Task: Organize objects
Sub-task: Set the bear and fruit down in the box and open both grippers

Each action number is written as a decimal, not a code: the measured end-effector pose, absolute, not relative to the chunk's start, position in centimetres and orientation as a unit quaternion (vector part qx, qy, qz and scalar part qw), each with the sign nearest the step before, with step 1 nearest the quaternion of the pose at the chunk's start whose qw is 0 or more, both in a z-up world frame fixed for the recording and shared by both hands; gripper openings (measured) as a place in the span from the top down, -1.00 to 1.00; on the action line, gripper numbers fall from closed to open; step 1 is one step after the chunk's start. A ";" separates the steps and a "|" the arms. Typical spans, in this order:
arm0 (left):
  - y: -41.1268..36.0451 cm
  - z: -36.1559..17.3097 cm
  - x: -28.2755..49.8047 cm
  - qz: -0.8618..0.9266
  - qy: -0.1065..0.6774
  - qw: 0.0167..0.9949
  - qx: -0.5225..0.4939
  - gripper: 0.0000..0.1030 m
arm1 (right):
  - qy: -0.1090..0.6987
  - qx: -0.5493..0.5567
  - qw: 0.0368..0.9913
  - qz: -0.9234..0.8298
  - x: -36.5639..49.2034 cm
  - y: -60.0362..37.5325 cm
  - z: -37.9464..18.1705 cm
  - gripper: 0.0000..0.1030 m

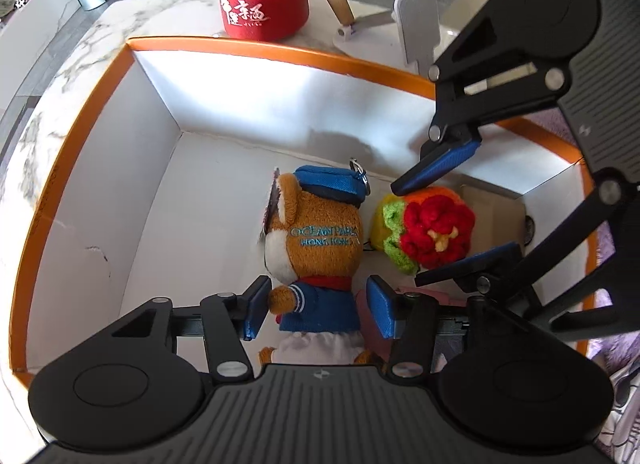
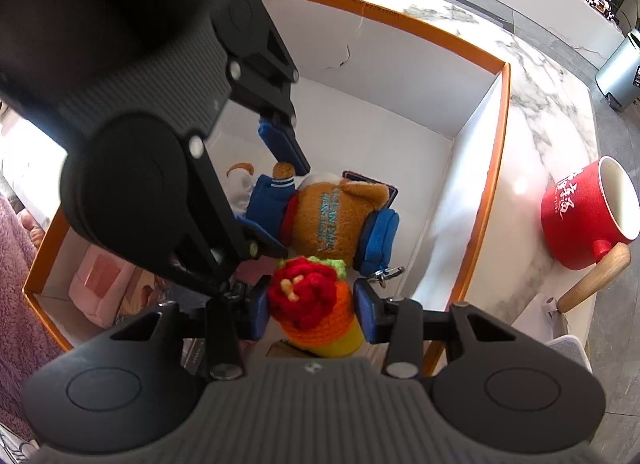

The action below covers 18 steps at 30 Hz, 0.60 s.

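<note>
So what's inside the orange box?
Inside the orange box lie a teddy bear and a crochet flower, each between open gripper fingers. Something pink sits there too; the grippers cover the rest.

Brown plush bear (image 1: 316, 240) wears blue; crocheted flower pot (image 1: 428, 227) is red, green, orange; white cardboard box (image 1: 248, 49) has orange rim.
</note>
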<state>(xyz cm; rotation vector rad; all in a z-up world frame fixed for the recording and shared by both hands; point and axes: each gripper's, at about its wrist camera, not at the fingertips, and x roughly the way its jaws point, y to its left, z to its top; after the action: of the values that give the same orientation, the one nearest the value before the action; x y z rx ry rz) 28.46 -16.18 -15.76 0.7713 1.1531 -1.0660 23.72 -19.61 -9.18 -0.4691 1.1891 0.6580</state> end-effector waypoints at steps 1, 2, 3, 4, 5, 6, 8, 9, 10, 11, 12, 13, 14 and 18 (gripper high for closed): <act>-16.8 -15.8 28.8 -0.468 0.507 0.643 0.332 -0.19 | 0.545 -0.216 0.752 0.302 23.6 -19.6 -9.2 0.12; -16.9 -15.5 28.6 -0.468 0.508 0.645 0.327 -0.18 | 0.546 -0.217 0.751 0.302 23.6 -19.6 -9.2 0.12; -16.8 -15.5 28.7 -0.469 0.509 0.646 0.322 -0.14 | 0.547 -0.218 0.749 0.303 23.6 -19.6 -9.2 0.12; -16.7 -15.6 28.8 -0.469 0.510 0.647 0.319 -0.04 | 0.547 -0.219 0.748 0.305 23.5 -19.6 -9.2 0.12; -16.6 -15.6 28.9 -0.467 0.509 0.650 0.316 0.09 | 0.548 -0.218 0.747 0.306 23.5 -19.6 -9.1 0.11; -16.6 -15.7 29.1 -0.465 0.509 0.653 0.313 0.17 | 0.549 -0.218 0.746 0.307 23.5 -19.7 -9.1 0.11; -16.8 -15.4 28.7 -0.468 0.508 0.656 0.303 0.30 | 0.551 -0.215 0.744 0.309 23.6 -19.7 -9.1 0.10; -16.9 -15.4 28.8 -0.472 0.509 0.656 0.297 0.32 | 0.553 -0.214 0.743 0.311 23.6 -19.7 -9.0 0.10; -16.9 -15.4 28.9 -0.474 0.510 0.655 0.294 0.35 | 0.554 -0.212 0.742 0.312 23.6 -19.8 -9.0 0.09; -17.1 -15.4 28.8 -0.475 0.509 0.654 0.296 0.36 | 0.556 -0.210 0.741 0.313 23.7 -19.8 -9.0 0.09; -17.2 -15.4 28.8 -0.475 0.507 0.654 0.299 0.36 | 0.557 -0.208 0.740 0.314 23.7 -19.9 -8.9 0.09; -17.3 -15.4 28.7 -0.476 0.507 0.653 0.300 0.36 | 0.560 -0.205 0.738 0.316 23.8 -19.9 -8.9 0.09; -17.4 -15.4 28.7 -0.477 0.507 0.652 0.300 0.36 | 0.563 -0.202 0.735 0.318 23.8 -20.0 -8.8 0.06; -17.2 -15.8 28.4 -0.480 0.506 0.653 0.295 0.37 | 0.572 -0.191 0.730 0.322 23.9 -20.3 -8.7 0.02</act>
<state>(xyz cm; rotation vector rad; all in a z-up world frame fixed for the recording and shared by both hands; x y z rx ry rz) 28.39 -17.16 -15.83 0.6695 1.1491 -1.0904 23.86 -20.27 -8.69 -0.4205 1.2588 0.7083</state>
